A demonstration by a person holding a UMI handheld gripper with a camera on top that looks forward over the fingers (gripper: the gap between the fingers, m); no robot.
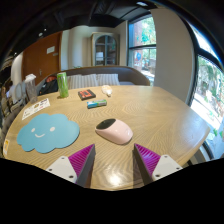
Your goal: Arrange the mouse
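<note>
The hand-held gripper [113, 165] hangs over the desk's [170, 115] near edge with its fingers [80, 160] spread wide and nothing between them, the magenta pads facing each other across an empty gap. Just ahead of the fingertips, a little toward the right one, lies the mouse [114, 130], pale with a darker top, resting on bare wood near the middle of the desk's near half and set at an angle to the fingers. To its left, near the desk's left edge, sits a blue cloud-shaped mouse mat [48, 131] with a smiling face, apart from the mouse.

The step in hand looks to be the approach. To do it well, bring the fingers forward low so that they straddle the mouse across its narrower sides, turning the wrist to match its tilt, and close only once both pads are level with its body. The mat seems the likely place for it.

Farther off, toward the far edge, stand a green bottle [62, 84], a small flat teal item [96, 102] and a paper [36, 107].
</note>
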